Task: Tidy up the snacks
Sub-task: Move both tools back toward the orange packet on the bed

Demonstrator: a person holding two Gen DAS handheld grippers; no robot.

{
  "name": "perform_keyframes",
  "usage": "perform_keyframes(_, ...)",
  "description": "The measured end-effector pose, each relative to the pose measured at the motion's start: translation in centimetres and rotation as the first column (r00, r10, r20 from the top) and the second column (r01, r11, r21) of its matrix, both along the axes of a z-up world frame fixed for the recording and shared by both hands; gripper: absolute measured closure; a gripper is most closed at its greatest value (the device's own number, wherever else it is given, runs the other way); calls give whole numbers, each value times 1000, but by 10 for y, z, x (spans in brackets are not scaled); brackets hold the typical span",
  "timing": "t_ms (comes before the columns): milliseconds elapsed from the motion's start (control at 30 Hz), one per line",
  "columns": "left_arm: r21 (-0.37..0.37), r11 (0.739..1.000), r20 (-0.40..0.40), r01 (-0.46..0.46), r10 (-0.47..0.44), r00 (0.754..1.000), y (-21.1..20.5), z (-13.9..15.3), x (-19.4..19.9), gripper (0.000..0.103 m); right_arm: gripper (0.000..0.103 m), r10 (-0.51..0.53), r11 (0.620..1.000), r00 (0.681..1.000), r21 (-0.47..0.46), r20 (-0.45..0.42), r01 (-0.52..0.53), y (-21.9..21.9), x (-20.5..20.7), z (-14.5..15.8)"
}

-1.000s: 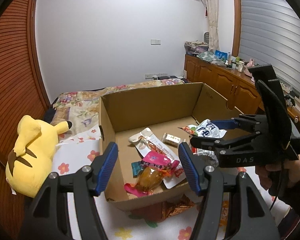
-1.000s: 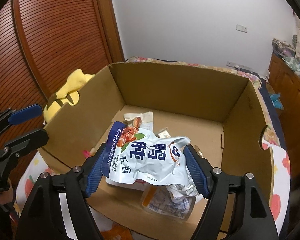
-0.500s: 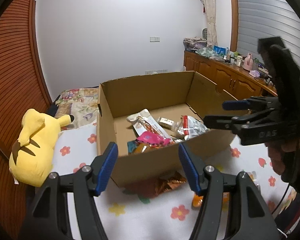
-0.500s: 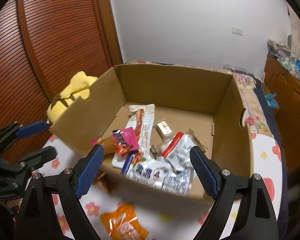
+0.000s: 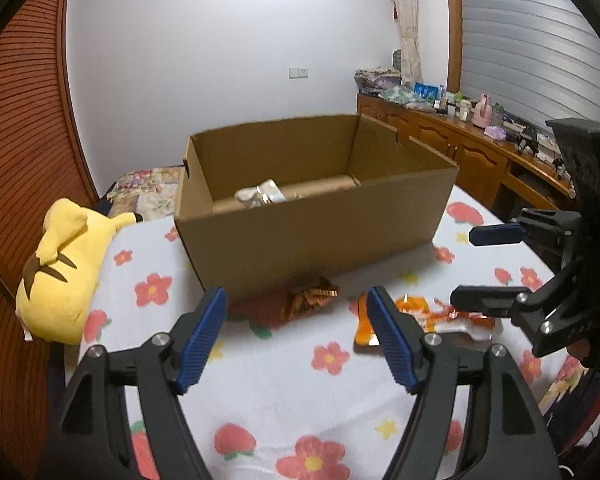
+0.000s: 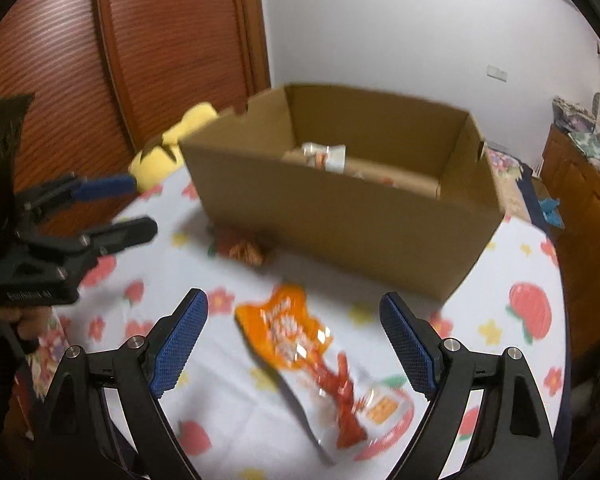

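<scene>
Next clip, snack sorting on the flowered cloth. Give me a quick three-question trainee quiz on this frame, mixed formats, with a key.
1. True or false: the right gripper is shut on the orange snack packet.
2. Multiple choice: where does the dark red foil packet lie? A) inside the cardboard box B) on the cloth against the box's near wall C) on the yellow plush toy
3. Fill in: the left gripper is open and holds ____.

Key:
1. False. Its jaws stand wide apart, with the packet flat on the cloth in front of them.
2. B
3. nothing
</scene>
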State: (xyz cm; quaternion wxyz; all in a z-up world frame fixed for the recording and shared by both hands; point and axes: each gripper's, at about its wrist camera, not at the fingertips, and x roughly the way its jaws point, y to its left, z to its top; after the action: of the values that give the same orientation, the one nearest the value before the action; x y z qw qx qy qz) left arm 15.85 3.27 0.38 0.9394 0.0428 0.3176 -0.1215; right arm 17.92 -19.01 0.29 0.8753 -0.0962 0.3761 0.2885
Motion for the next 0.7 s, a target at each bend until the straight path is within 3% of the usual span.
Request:
perform_keyframes(233, 24, 1000, -44, 0, 1, 999, -7, -27, -1, 30, 15, -6, 999, 998, -37, -62, 4, 0, 5, -37)
perform_keyframes(700, 9, 1000, -86, -3, 4, 996, -3, -51, 1, 30, 15, -8, 993, 991, -114, -137, -8, -6, 21, -75)
